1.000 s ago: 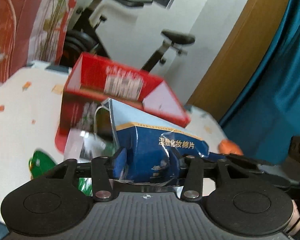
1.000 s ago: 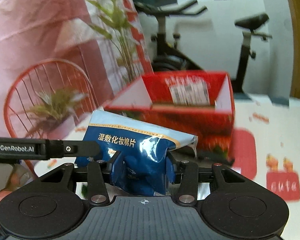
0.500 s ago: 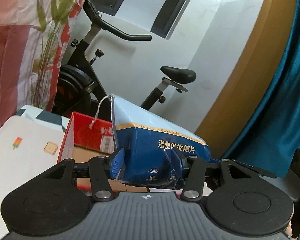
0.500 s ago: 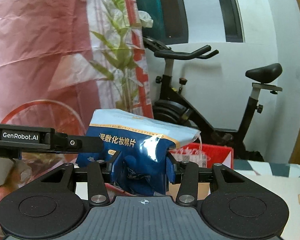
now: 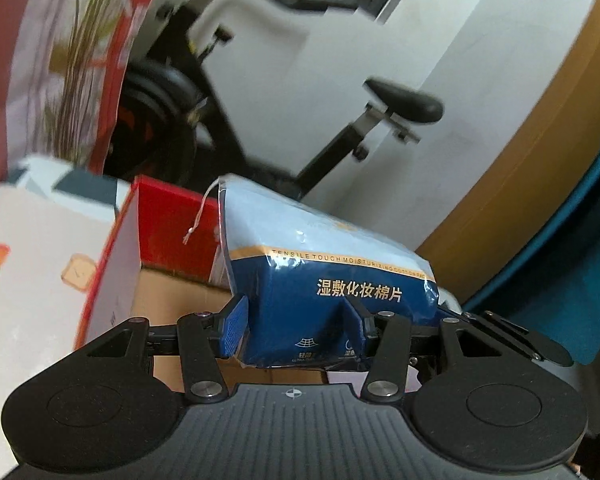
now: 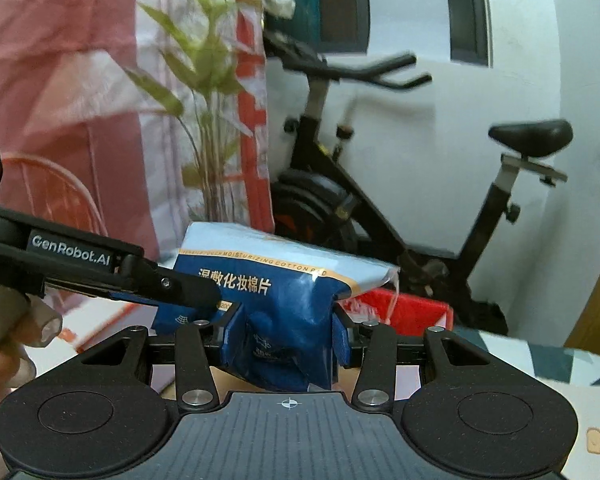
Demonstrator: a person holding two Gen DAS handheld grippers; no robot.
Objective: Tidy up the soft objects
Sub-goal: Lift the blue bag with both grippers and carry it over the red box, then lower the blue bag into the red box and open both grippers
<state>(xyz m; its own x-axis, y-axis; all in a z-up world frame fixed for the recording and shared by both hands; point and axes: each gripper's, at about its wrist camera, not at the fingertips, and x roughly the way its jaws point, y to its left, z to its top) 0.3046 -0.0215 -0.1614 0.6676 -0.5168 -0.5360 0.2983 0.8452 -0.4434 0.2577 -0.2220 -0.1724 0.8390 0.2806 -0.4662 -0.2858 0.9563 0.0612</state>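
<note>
A blue and pale-blue bag of cotton pads [image 5: 324, 276] hangs in the air, pinched from both ends. My left gripper [image 5: 296, 328] is shut on one end of it, blue pads pressed into the foil. My right gripper [image 6: 284, 340] is shut on the other end of the same bag of cotton pads [image 6: 276, 280]. The left gripper's black arm [image 6: 100, 268] crosses the left of the right wrist view, with a gloved hand [image 6: 16, 320] on it. Below and behind the bag stands an open red cardboard box [image 5: 160, 232], its brown inside showing; its far red rim [image 6: 408, 308] shows beyond the bag.
A white tabletop with small printed pictures [image 5: 32, 256] carries the box. Behind it stand a black exercise bike [image 6: 380, 208], a red and white curtain with a leaf print [image 6: 100, 80], a white wall, a wooden panel [image 5: 540, 160] and a teal curtain [image 5: 572, 288].
Both grippers, still holding the bag, have travelled forward and slightly up. The red box, earlier ahead at a distance, now lies just under and behind the bag.
</note>
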